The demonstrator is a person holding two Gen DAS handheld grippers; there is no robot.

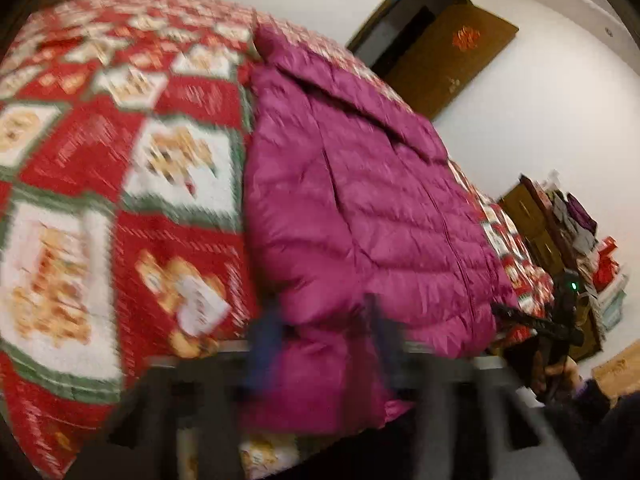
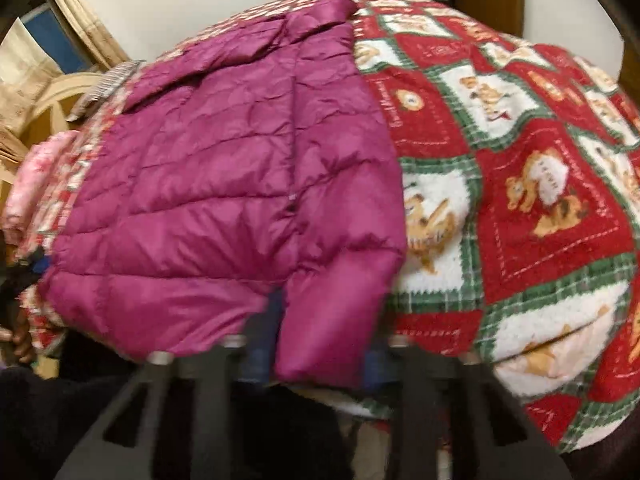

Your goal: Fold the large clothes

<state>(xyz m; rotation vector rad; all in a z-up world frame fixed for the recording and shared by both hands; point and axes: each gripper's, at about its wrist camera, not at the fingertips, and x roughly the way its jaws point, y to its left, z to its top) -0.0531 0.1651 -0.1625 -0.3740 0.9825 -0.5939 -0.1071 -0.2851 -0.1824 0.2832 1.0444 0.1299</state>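
Blue-padded fingers of the left gripper (image 1: 324, 340) were nearly shut on the near hem of the magenta quilted jacket (image 1: 360, 208), fabric pinched between them; the view was blurred. Likewise, the right gripper (image 2: 320, 328) stood nearly closed on the hem's other corner, at a sleeve end. Between both, the jacket lay flat on the red, green and white bear-patterned blanket (image 1: 132, 152), its long axis running away from the cameras, collar at the far end, hem overhanging the near edge. Beyond stood a brown door (image 1: 448, 56); a cluttered shelf (image 1: 568, 232) lined the white wall.
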